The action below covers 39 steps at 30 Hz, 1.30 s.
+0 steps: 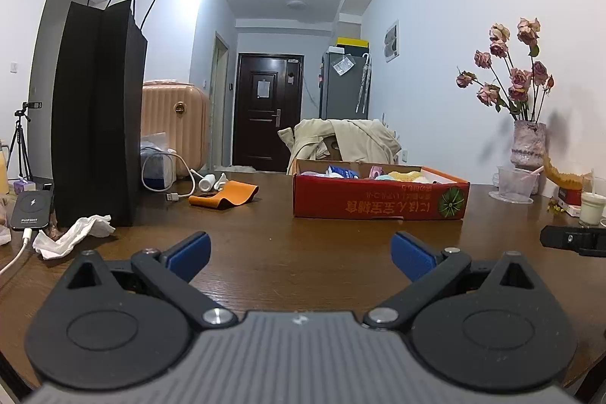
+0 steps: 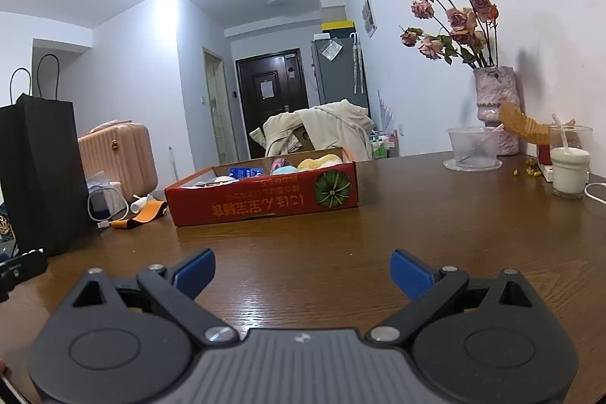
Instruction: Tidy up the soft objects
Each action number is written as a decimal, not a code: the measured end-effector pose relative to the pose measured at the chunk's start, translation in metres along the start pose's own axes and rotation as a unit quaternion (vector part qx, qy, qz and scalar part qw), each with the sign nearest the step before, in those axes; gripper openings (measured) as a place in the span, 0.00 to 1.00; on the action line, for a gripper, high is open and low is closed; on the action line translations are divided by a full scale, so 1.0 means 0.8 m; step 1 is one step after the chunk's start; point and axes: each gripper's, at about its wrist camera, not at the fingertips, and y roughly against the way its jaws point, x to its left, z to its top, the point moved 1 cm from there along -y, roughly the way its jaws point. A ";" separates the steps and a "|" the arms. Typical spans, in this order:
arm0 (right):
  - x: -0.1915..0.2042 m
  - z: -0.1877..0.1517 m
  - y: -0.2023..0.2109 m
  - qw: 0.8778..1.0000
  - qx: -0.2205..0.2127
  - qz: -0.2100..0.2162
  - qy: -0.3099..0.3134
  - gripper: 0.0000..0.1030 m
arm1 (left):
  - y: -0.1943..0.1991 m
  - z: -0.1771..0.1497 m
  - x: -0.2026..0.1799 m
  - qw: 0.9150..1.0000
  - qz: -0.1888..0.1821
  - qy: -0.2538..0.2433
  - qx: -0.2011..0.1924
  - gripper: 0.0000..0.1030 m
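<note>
While both grippers are hanging low over the brown table (image 1: 303,264), neither one is gripping anything: the left gripper (image 1: 301,254) is showing its blue pads spread wide with only bare wood between them, and the right gripper (image 2: 303,273) is sitting in the same wide-open pose.

All the soft stuff I can make out is sitting inside the shallow red cardboard box (image 1: 378,205), which is lying ahead of both grippers, well apart from them. From the left wrist view the box is sitting ahead and off to the right; from the right wrist view it's ahead and slightly left. So it's basically lying between the two lines of sight, with its long side running across in front, and angling away to the left in the right view.

Poking over the rim I'm seeing a yellow fluffy thing (image 2: 320,161), something pale blue beside it (image 2: 286,170), and a pink bit; I can't tell what they actually are from this low angle.

My guess is neither hand is really winning on distance. The yellow piece is sitting toward the box's right end, so the right gripper probably has the straighter line, reaching forward and up over the near wall. A crumpled white tissue (image 1: 72,233) is lying by the black paper bag (image 1: 94,116) on the left, nearer the left gripper, if that counts.
</note>
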 end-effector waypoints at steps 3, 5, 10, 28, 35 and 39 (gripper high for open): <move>0.001 -0.001 0.001 1.000 -0.001 0.002 0.001 0.96 | 0.000 0.000 0.001 1.000 -0.001 0.000 -0.001 1.00; 0.001 0.000 0.001 1.000 -0.002 0.003 0.002 0.96 | 0.000 0.000 0.001 1.000 -0.001 0.000 -0.001 1.00; 0.000 0.000 0.001 1.000 -0.001 0.002 0.000 0.96 | 0.001 0.000 0.000 1.000 -0.002 -0.001 -0.001 1.00; -0.003 0.002 0.000 1.000 0.002 0.004 -0.002 0.96 | 0.002 0.003 -0.002 1.000 0.007 -0.008 -0.013 1.00; -0.003 0.001 -0.001 1.000 0.004 0.006 -0.004 0.96 | 0.002 0.003 -0.003 1.000 0.001 -0.009 -0.011 1.00; -0.002 0.001 -0.002 1.000 0.004 0.005 -0.002 0.96 | 0.001 0.003 -0.002 1.000 -0.001 -0.010 -0.010 1.00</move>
